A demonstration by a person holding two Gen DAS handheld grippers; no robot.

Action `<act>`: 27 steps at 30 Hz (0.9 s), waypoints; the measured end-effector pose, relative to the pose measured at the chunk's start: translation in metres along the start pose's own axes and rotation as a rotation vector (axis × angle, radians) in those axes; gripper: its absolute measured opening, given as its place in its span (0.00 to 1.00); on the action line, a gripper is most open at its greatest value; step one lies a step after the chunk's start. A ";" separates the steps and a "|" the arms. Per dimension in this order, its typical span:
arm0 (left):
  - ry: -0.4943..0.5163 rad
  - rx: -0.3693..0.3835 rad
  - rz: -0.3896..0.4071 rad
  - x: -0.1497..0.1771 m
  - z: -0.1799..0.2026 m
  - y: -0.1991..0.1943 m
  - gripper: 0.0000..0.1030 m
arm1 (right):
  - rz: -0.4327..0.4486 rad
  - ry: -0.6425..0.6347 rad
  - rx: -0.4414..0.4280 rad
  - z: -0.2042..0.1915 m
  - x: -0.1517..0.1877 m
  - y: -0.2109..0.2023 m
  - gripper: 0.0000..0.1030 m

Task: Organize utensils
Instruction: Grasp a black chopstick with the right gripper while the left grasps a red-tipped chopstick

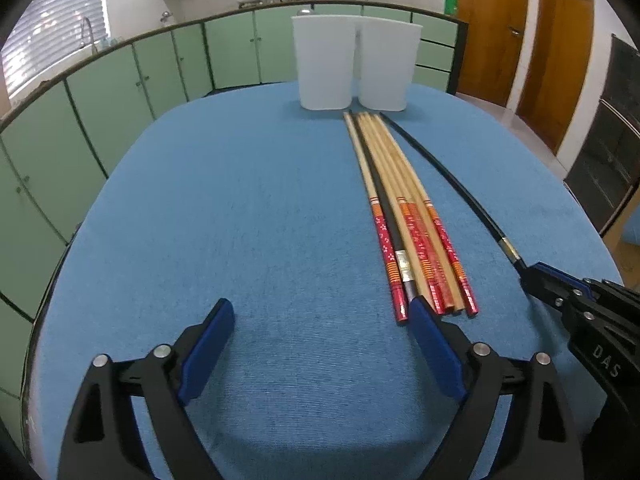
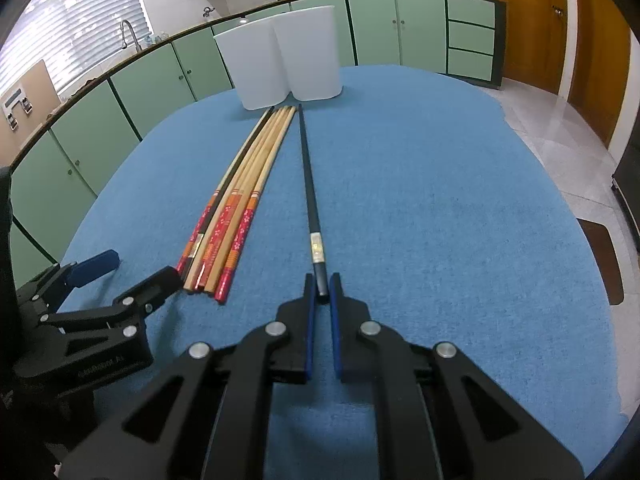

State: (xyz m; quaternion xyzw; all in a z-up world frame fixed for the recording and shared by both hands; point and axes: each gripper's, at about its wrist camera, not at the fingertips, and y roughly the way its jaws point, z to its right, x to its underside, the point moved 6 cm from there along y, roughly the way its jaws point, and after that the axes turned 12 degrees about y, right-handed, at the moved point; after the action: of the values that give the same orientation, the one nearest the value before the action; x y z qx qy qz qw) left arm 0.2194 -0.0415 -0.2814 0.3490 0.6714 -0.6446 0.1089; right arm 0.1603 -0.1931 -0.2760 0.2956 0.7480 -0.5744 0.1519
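A bundle of wooden chopsticks with red patterned ends (image 1: 404,208) (image 2: 244,192) lies on the blue table cloth, with one black chopstick among them. A second black chopstick (image 2: 309,184) (image 1: 448,176) lies apart to their right. My right gripper (image 2: 322,286) (image 1: 532,276) is shut on its near end. My left gripper (image 1: 320,320) (image 2: 132,276) is open and empty, its right finger touching the near ends of the bundle. Two white containers (image 1: 326,66) (image 2: 308,52) stand side by side just beyond the chopstick tips.
The round table with blue cloth (image 1: 240,220) (image 2: 440,200) drops off on all sides. Green cabinets (image 1: 120,92) and a counter with pots run behind it. Wooden doors (image 1: 492,28) stand at the right.
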 end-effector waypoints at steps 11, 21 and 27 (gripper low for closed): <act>0.000 -0.026 -0.002 0.003 -0.009 -0.002 0.79 | -0.005 -0.007 0.000 0.000 0.000 0.000 0.08; -0.001 0.045 0.024 -0.006 0.001 0.002 0.19 | -0.014 0.008 -0.018 0.003 -0.002 0.003 0.07; -0.013 0.059 0.038 -0.005 0.001 -0.001 0.06 | -0.010 0.017 -0.038 0.004 -0.002 0.001 0.06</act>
State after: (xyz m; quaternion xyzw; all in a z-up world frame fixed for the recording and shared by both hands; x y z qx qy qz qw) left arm 0.2219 -0.0441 -0.2779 0.3603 0.6445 -0.6645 0.1152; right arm 0.1622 -0.1970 -0.2765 0.2937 0.7616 -0.5584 0.1480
